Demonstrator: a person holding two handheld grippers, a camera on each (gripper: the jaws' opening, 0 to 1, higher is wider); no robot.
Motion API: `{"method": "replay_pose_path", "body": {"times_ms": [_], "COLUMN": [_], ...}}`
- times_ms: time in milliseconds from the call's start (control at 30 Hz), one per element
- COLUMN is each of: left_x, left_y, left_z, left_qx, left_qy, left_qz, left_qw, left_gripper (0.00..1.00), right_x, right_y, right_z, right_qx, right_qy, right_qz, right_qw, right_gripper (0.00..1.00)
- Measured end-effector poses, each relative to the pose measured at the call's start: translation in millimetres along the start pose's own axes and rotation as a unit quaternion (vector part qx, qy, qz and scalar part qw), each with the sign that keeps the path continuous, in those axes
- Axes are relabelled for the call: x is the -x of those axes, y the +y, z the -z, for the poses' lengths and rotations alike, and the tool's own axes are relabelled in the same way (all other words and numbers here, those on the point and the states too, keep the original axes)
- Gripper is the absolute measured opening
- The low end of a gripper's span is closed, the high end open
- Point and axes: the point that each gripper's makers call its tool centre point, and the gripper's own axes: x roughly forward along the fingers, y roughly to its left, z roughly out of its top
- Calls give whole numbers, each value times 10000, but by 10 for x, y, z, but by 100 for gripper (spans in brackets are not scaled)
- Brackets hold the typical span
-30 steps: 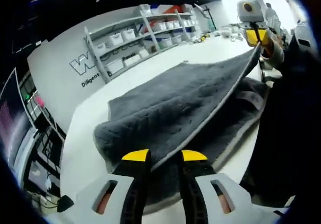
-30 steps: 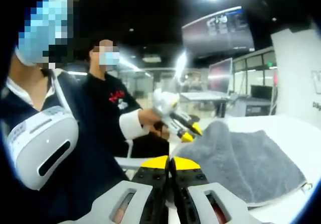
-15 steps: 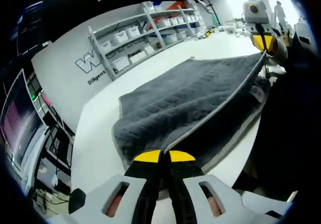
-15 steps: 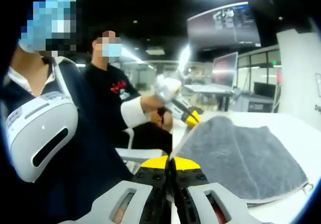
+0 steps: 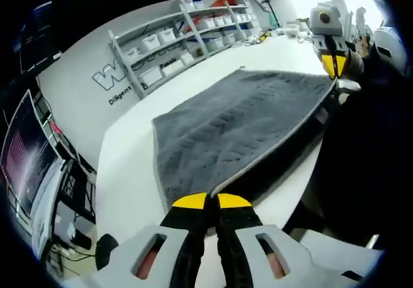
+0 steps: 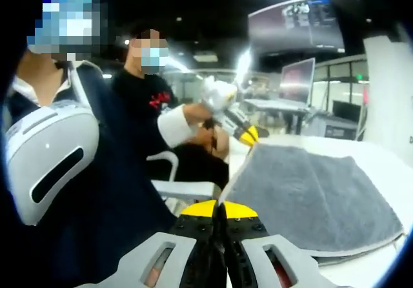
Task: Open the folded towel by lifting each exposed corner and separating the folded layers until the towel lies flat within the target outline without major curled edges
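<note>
A dark grey towel (image 5: 239,120) with a pale hem lies spread over a white table (image 5: 129,165), its near edge lifted and stretched taut between both grippers. My left gripper (image 5: 206,202) is shut on one near corner of the towel. In the same view the right gripper (image 5: 333,65), yellow-tipped, pinches the other near corner at the upper right. In the right gripper view the towel (image 6: 310,191) stretches away flat, my right gripper (image 6: 218,209) is shut on its corner, and the left gripper (image 6: 248,135) holds the far corner.
White shelves with bins (image 5: 187,36) stand against a wall beyond the table. Monitors (image 5: 22,152) sit at the left. A person in dark clothes (image 6: 155,120) holds the gripper, with a chair (image 6: 184,185) nearby. A white headset (image 6: 45,152) hangs close at the left.
The left gripper shut on the towel corner. The lifted top layer has been pulled out and lowered, so the towel now lies flatter and wider on the table.
</note>
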Motion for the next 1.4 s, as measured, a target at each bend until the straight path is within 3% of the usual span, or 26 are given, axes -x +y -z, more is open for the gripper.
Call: {"method": "replay_pose_path", "body": {"times_ms": [233,633,800,833,933,1033,1067,1200,1267,1400], "left_x": [-72,-70,-72,-39,-19,29,79,100,105,95], "left_y": [-156,-176,-172,-192,-194,-189,-131,-99,-14,126], "left_z": [165,203,207,202,199,171,121,84,78,95], "left_qx": [160,425,460,552,586,796,996,1023,1113,1523], "left_qy": [282,289,260,207,188,69,-137,-267,-291,-383], "left_qz": [392,486,522,641,682,731,688,619,417,146], "left_qw": [9987,9975,9972,9962,9958,9941,9925,9925,9925,9875], "left_gripper": [3,4,11,12,16,18,19,24,25,30], "right_x": [-75,-132,-123,-81,-59,29,121,159,259,366], "right_y": [22,40,41,53,47,5,-58,-123,-387,-694], "right_z": [348,508,502,431,369,241,113,64,-37,-88], "right_qx": [185,379,443,657,742,666,616,581,341,51], "right_qy": [678,946,941,789,648,456,264,200,62,-77], "right_qz": [-34,-28,-51,-147,-167,-153,-110,-10,465,848], "right_qw": [9975,9948,9946,9946,9950,9966,9977,9981,9983,9964], "right_gripper": [0,0,1,4,9,11,12,16,17,18]}}
